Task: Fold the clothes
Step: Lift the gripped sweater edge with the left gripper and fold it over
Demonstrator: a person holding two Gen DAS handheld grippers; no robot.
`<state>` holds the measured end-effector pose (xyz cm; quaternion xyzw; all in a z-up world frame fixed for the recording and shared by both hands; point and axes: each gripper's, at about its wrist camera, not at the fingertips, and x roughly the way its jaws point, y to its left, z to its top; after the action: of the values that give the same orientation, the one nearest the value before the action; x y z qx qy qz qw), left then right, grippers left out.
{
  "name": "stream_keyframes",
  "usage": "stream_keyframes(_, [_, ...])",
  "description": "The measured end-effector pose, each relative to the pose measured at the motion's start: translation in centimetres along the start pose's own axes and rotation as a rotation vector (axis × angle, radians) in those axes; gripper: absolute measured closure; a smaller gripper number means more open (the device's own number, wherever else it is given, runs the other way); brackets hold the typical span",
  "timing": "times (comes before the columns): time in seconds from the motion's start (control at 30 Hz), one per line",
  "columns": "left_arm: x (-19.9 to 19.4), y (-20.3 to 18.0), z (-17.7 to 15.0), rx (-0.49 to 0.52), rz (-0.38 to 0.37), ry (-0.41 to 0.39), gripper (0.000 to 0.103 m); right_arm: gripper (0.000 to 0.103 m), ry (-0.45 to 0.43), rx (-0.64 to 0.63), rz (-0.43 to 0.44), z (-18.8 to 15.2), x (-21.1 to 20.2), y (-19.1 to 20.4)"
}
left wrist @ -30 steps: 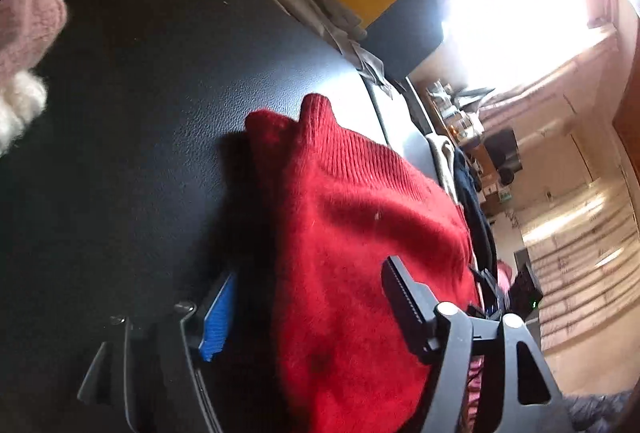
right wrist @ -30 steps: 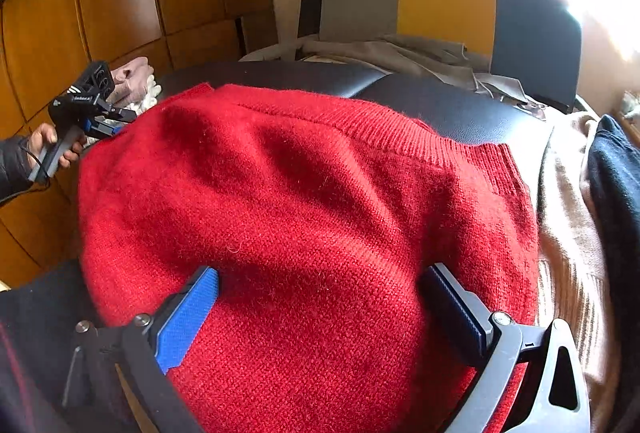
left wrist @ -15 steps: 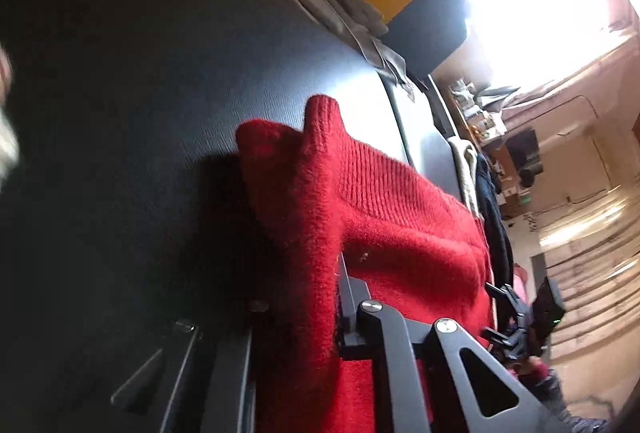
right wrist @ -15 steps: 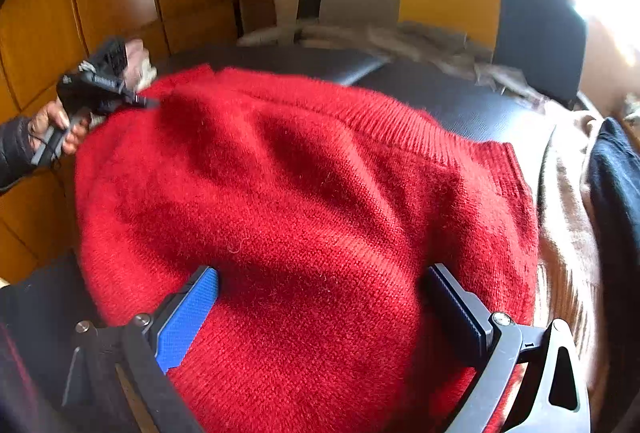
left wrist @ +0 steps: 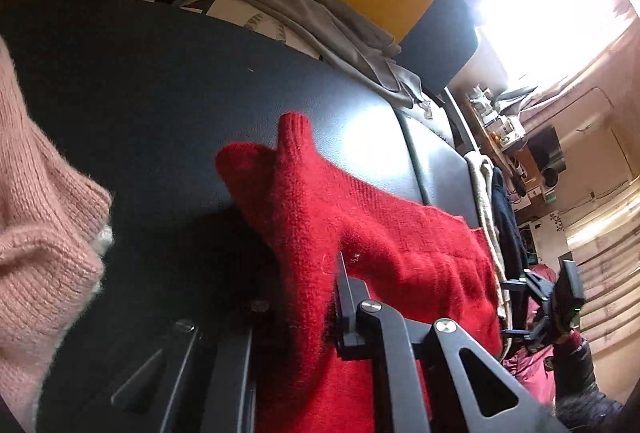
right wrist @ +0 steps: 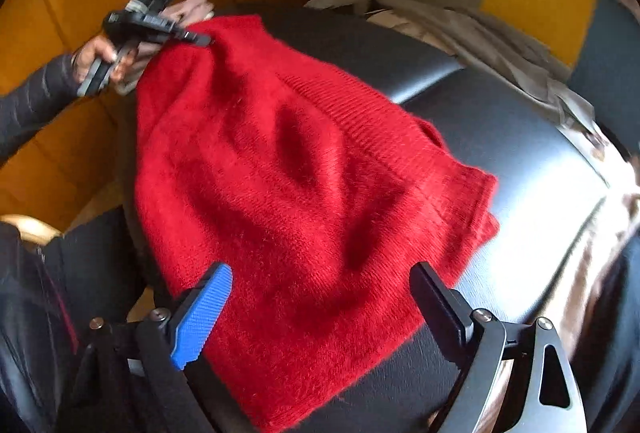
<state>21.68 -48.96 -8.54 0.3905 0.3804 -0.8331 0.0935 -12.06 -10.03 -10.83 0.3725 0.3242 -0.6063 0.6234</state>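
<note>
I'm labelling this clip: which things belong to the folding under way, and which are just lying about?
In the job:
red sweater
left tool, shut on its corner
right tool, open over it

Lying about:
pink knit
grey garment
black cushion

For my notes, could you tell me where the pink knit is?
The pink knit fills the left wrist view's left edge, lying on the black cushion beyond the red sweater.

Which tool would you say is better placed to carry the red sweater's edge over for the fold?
Left. The left tool is shut on the fuzzy red knit sweater; the right tool is open, merely straddling its near hem.
</note>
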Motion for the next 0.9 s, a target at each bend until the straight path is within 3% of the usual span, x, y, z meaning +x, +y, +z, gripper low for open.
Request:
stream_keyframes(0.13, [0.0, -2.0, -0.3, 0.002, -0.068, 0.001, 0.092, 0.011, 0.136, -0.038, -0.011, -0.4, 3.6, -1.6])
stream_keyframes(0.17, [0.0, -2.6, -0.5, 0.003, -0.091, 0.002, 0.092, 0.006, 0.157, -0.039, -0.015, -0.8, 4.4, -1.9])
stream_keyframes(0.23, [0.0, -3.9, -0.8, 0.007, -0.136, 0.003, 0.092, 0.0, 0.128, -0.044, -0.02, -1.3, 5.0, -1.9])
stream_keyframes(0.57, [2.4, -13.9, -1.8, 0.01, -0.357, 0.006, 0.092, 0.0, -0.048, 0.035, -0.04, -3.5, 4.4, -2.2])
stream_keyframes(0.7, [3.5, -18.4, -1.9, 0.023, -0.411, 0.007, 0.092, 0.0, -0.12, 0.061, -0.042, -4.5, 4.0, -2.5])
stream_keyframes(0.9, [5.6, -25.1, -2.6, 0.023, -0.475, 0.03, 0.092, 0.0, -0.149, 0.065, -0.039, -5.0, 3.7, -2.8])
